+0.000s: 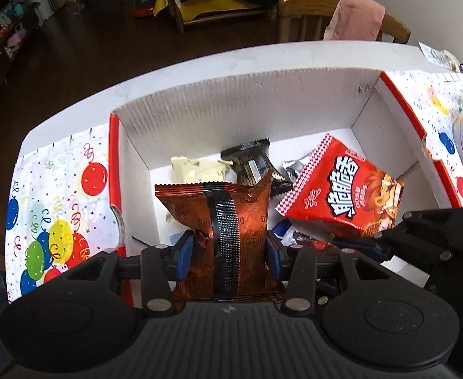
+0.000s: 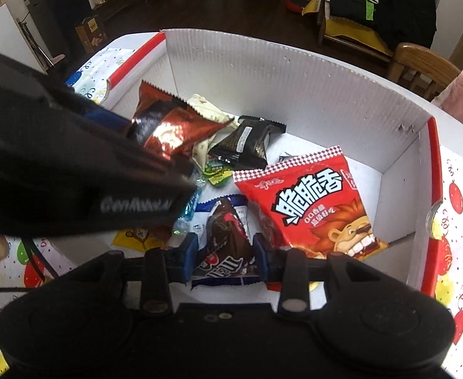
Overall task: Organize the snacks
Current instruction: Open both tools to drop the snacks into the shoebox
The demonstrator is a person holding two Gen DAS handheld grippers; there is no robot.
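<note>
The left gripper [image 1: 229, 252] has its jaws clamped on a copper Oreo packet [image 1: 228, 221], held over the white box [image 1: 231, 101]; the right gripper [image 2: 225, 257] pinches a brown-and-blue packet [image 2: 228, 230] inside it; a red snack bag [image 2: 310, 202] lies just right of those jaws.

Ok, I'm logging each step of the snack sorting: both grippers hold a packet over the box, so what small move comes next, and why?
Probably open the left gripper and drop the copper packet. It is clamped between the blue pads, inside the white box, over the snacks already lying there. The right gripper, shut on the brown packet beside the red bag, could release next.
</note>
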